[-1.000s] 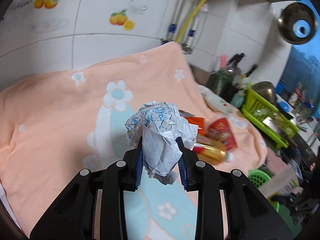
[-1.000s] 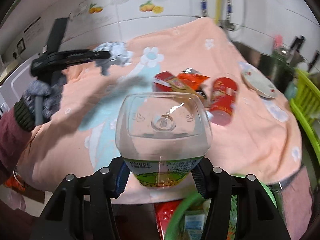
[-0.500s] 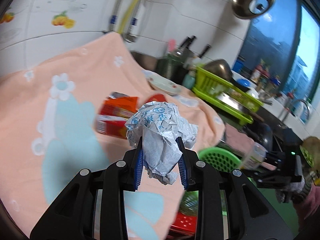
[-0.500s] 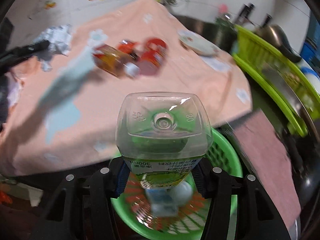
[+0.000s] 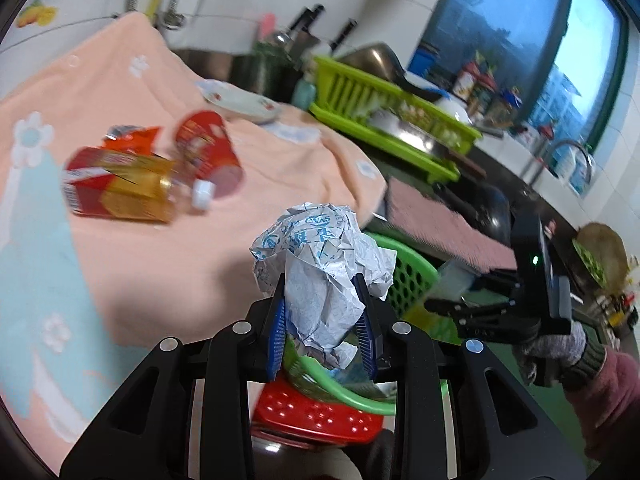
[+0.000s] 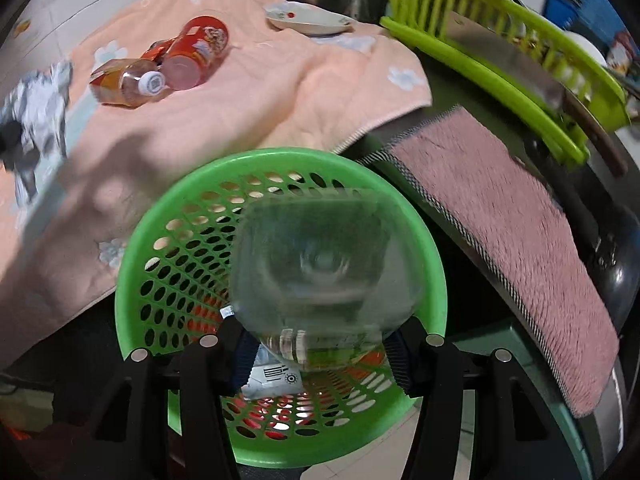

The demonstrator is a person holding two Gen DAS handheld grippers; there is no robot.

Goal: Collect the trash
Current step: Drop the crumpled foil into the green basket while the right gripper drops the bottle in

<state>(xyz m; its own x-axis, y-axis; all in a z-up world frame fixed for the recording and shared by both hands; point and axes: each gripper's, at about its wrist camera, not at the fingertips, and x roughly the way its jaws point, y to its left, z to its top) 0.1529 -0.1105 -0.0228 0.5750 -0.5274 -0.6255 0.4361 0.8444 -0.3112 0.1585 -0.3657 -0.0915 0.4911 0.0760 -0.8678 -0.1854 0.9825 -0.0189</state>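
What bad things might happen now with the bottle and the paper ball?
The clear bottle looks blurry in the right tool, so it may be slipping. It could bounce off the rim of the green basket. The paper ball in the left tool is only near the basket's edge, so letting go now might miss.

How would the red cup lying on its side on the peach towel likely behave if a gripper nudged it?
The red cup lies on its side, round-walled, so it would probably roll. It looks empty and thin, so likely light and crushable. The bottle touching it might shift too.
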